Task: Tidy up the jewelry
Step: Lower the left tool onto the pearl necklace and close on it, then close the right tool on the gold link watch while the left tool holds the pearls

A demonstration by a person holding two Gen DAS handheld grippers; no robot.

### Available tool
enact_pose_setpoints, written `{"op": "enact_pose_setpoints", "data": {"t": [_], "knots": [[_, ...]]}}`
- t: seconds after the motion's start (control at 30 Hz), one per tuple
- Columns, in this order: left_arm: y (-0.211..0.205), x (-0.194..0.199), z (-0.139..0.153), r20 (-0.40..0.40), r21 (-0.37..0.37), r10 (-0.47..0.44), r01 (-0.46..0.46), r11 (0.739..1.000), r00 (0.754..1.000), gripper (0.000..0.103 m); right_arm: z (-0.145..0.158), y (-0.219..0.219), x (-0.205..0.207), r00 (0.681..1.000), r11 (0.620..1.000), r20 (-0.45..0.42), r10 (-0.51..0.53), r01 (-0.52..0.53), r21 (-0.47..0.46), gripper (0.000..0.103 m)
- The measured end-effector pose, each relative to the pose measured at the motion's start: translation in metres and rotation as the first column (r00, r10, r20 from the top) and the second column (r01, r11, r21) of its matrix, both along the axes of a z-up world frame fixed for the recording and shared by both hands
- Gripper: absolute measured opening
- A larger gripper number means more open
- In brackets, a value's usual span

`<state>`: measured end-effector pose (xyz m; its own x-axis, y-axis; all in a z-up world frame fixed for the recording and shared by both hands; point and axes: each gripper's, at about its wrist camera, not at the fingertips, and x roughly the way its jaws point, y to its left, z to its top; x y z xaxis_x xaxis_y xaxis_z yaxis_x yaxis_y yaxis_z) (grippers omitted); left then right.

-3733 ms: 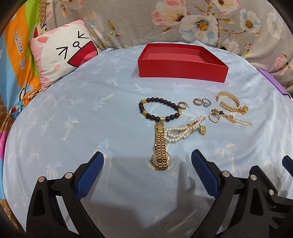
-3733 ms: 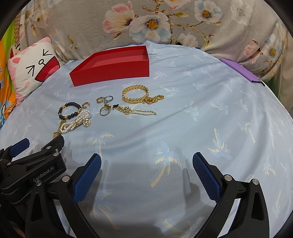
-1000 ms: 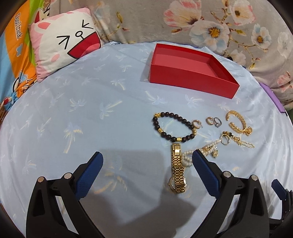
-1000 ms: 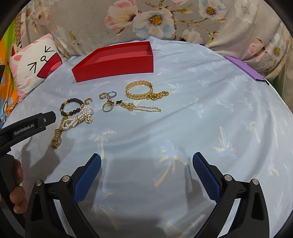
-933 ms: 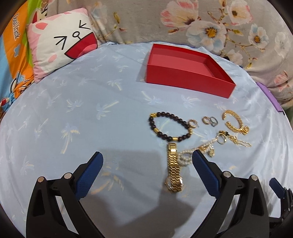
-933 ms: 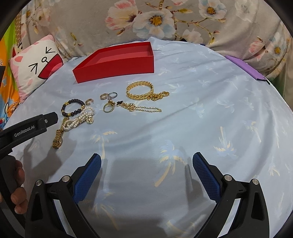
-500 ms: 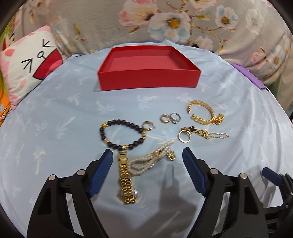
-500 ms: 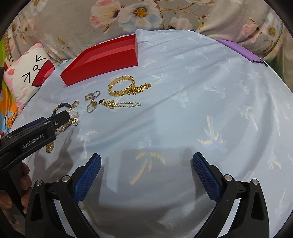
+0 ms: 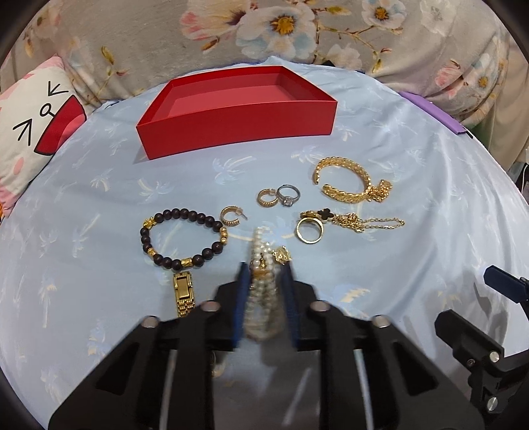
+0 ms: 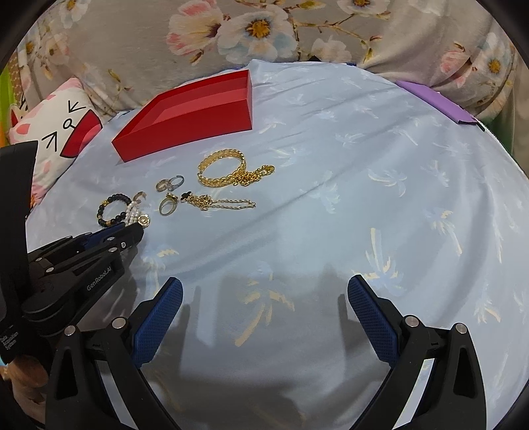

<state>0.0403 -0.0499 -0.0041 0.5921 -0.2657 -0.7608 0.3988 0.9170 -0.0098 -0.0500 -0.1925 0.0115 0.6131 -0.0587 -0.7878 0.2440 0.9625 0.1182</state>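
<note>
My left gripper [image 9: 264, 269] is shut on the white pearl bracelet [image 9: 263, 264], which lies on the blue sheet; it also shows in the right wrist view [image 10: 114, 233]. Around it lie a dark bead bracelet [image 9: 180, 236], a gold watch [image 9: 183, 294], a gold hoop earring [image 9: 230, 215], two rings [image 9: 279, 196], a gold ring [image 9: 308, 230], a gold chain with a black clover [image 9: 357, 220] and a gold cuff bracelet [image 9: 347, 183]. An open red box [image 9: 236, 107] stands behind them. My right gripper [image 10: 264, 297] is open and empty over bare sheet.
A cat-face pillow [image 9: 29, 129] lies at the far left. Floral fabric [image 9: 297, 29] rises behind the box. A purple item [image 10: 436, 102] sits at the sheet's far right edge.
My left gripper has moved forward over the jewelry and closed its fingers onto the pearl bracelet. The right gripper has stayed open and barely moved.
</note>
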Motion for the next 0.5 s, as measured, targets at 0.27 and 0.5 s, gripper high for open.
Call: {"op": "enact_pose_setpoints", "data": {"t": [0.27, 0.5], "knots": [[0.028, -0.012, 0.025, 0.006, -0.115, 0.022, -0.021, 0.993, 1.000, 0.016, 0.001, 0.004, -0.001, 1.000, 1.000, 0.003, 0.016, -0.016, 0.000, 0.097], [0.085, -0.026, 0.046, 0.031, -0.115, 0.136, -0.131, 0.985, 0.990, 0.016, -0.001, 0.030, 0.004, 0.996, 0.996, -0.003, 0.089, -0.089, 0.006, 0.087]]}}
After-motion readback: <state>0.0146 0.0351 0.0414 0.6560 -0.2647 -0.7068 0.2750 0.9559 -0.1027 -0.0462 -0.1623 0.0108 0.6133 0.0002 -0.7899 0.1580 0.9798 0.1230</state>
